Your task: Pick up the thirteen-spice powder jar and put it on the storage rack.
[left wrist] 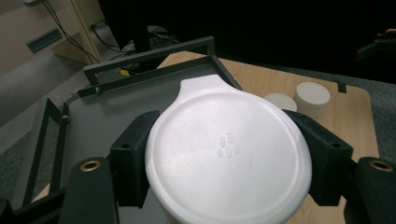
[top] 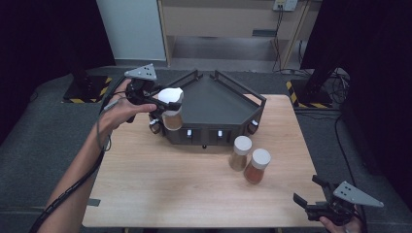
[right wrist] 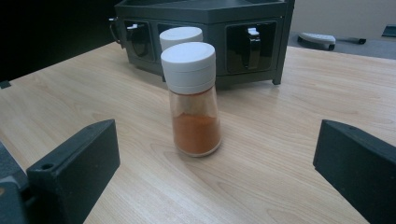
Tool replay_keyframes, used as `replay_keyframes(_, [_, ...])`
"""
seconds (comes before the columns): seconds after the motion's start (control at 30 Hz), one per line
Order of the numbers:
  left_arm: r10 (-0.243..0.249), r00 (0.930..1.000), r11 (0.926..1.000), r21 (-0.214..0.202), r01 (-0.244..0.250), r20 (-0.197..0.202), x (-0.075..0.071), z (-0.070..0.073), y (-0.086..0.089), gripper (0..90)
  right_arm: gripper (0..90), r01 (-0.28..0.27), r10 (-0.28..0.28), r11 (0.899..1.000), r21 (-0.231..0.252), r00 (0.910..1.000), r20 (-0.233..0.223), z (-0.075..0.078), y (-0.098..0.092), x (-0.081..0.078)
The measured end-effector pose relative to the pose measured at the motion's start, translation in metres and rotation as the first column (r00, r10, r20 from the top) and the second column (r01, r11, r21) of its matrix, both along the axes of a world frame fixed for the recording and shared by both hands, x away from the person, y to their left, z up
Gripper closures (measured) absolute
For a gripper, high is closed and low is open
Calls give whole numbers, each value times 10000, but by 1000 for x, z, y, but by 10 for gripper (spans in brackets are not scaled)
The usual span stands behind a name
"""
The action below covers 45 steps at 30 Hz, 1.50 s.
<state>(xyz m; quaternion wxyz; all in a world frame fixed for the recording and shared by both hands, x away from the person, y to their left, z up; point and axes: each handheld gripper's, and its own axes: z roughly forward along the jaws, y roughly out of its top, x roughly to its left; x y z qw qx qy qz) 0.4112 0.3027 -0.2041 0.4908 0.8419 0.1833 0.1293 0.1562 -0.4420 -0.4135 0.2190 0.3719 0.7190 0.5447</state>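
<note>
My left gripper (top: pixel 167 108) is shut on a white-capped spice jar (top: pixel 171 109) with brown powder, held in the air at the left front corner of the dark grey angular rack (top: pixel 214 99). In the left gripper view the jar's white cap (left wrist: pixel 228 154) sits clamped between both black jaws, above the rack's flat top (left wrist: pixel 112 112). Two more white-capped jars stand on the table: a tan one (top: pixel 240 153) and an orange one (top: pixel 257 165). My right gripper (top: pixel 307 191) rests open at the table's front right corner, facing the orange jar (right wrist: pixel 192 95), nothing between its jaws.
The rack has raised rails (top: pixel 239 87) around its top and slots (right wrist: pixel 250 44) in its front face. Light wooden table (top: pixel 170 184). Beyond the table stand a wooden cabinet (top: pixel 228 19) and cables (top: pixel 330 77) on grey floor.
</note>
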Motion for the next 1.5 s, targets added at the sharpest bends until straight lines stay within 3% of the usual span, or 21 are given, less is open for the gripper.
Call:
replay_keyframes(0.37, [484, 9988, 9988, -87, -484, -69, 15, -2, -5, 296, 11, -18, 18, 10000, 1, 10000, -4, 0, 0, 0])
replay_keyframes(0.67, [1190, 9928, 9927, -181, -1191, -95, 24, -9, -11, 296, 11, -44, 44, 10000, -1, 10000, -9, 0, 0, 0])
replay_keyframes(0.87, [1933, 9810, 9811, -95, -1934, -152, 30, -15, -20, 296, 11, -80, 80, 10000, -8, 10000, -34, 0, 0, 1])
replay_keyframes(1.07, [2513, 9678, 9674, -272, -2516, -157, 37, -26, -24, 296, 11, -118, 117, 9999, -38, 9999, -45, 0, 0, 1])
replay_keyframes(1.3, [2998, 9536, 9533, -309, -3005, -262, 46, -36, -25, 296, 11, -116, 115, 9999, -16, 9999, -53, 0, -1, 2])
replay_keyframes(1.5, [3145, 9487, 9486, -268, -3154, -330, 50, -41, -27, 296, 11, -111, 111, 9999, 8, 9999, -48, -1, -1, 2])
